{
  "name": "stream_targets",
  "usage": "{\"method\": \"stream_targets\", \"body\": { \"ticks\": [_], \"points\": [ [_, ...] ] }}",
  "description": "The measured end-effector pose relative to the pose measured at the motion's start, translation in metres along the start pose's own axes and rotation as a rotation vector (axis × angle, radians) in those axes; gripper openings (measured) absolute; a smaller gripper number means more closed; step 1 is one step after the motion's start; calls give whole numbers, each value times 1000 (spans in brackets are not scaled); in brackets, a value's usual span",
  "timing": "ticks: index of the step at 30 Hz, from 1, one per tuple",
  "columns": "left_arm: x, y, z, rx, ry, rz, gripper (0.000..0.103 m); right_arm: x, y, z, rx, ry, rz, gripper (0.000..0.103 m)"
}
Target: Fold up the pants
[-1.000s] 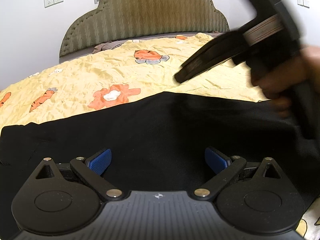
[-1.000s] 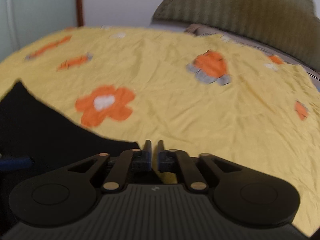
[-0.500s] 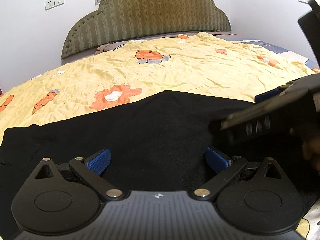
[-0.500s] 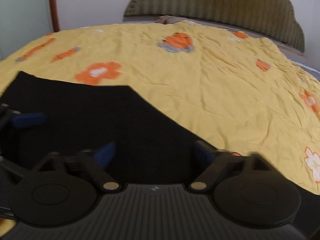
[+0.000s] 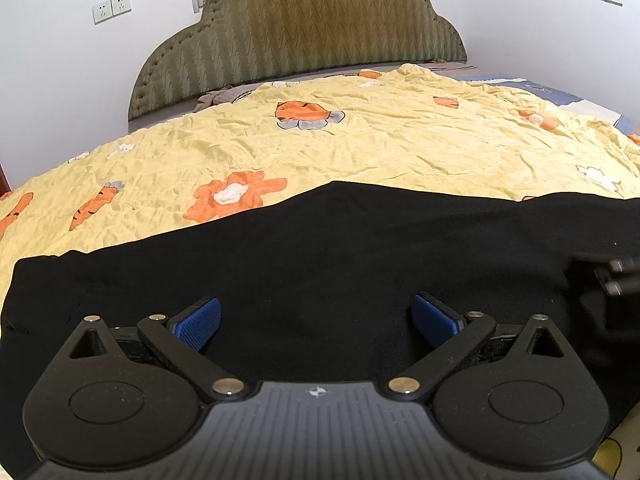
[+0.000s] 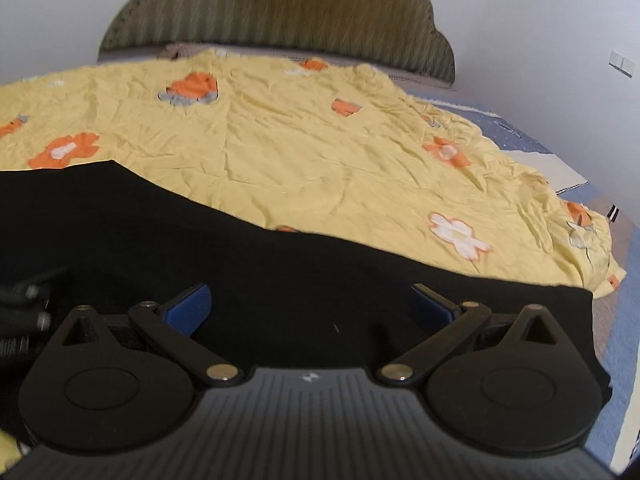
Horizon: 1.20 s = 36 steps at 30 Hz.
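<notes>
Plainly, from the left wrist, the left gripper (image 5: 316, 322) hovers with blue pads spread wide and empty over the flat black fabric pants (image 5: 340, 256), probably poised to pinch a fold; the far hem lies well ahead on the yellow flowered bedsheet (image 5: 360, 148). From the right wrist, the right gripper (image 6: 310, 310), likewise wide and empty, faces the pants' end edge rightward of its fingers, bare sheet beyond.

Black pants (image 5: 320, 264) lie flat across the near part of a yellow bedspread (image 5: 380, 152). Beyond the pants, the bedspread is open and flat all the way back to the padded headboard (image 5: 304, 32), which rises as a wall behind it. Both grippers hover just above the pants, the left gripper (image 5: 316, 320) and right gripper (image 6: 310, 308) close side by side, each crowding the other's inner flank.
</notes>
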<state>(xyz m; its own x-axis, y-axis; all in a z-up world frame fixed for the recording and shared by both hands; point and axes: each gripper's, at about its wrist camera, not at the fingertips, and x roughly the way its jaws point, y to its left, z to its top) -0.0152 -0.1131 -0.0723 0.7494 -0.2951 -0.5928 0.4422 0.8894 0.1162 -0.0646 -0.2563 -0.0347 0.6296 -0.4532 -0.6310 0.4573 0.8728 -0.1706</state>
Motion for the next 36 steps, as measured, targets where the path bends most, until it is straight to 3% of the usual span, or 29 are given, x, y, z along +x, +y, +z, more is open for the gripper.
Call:
{"method": "stream_targets", "body": {
  "ticks": [3,6,13,18,20,23,27,36],
  "points": [
    [-6,-3,7,-9,29,13,103,1,-16,-16,38,31,42,103],
    [-14,-16,21,0,29,-37,103,4,-37,-28,132,48,102,103],
    [-17,-80,48,152,-41,-61,103,-8,-50,-48,73,-5,96,103],
    [-7,-116,47,227,-23,-111,103,-20,-63,-56,71,-23,102,103],
    [-1,-126,42,252,-3,-118,103,-28,-71,-60,82,-36,60,103],
    [7,-136,34,268,13,-102,102,-38,-89,-70,118,-37,5,103],
    [1,-140,37,270,2,-90,102,-46,-119,-84,215,-16,18,103],
    [-21,-192,60,420,-118,-92,102,-55,-159,-105,387,-69,20,103]
  ]
}}
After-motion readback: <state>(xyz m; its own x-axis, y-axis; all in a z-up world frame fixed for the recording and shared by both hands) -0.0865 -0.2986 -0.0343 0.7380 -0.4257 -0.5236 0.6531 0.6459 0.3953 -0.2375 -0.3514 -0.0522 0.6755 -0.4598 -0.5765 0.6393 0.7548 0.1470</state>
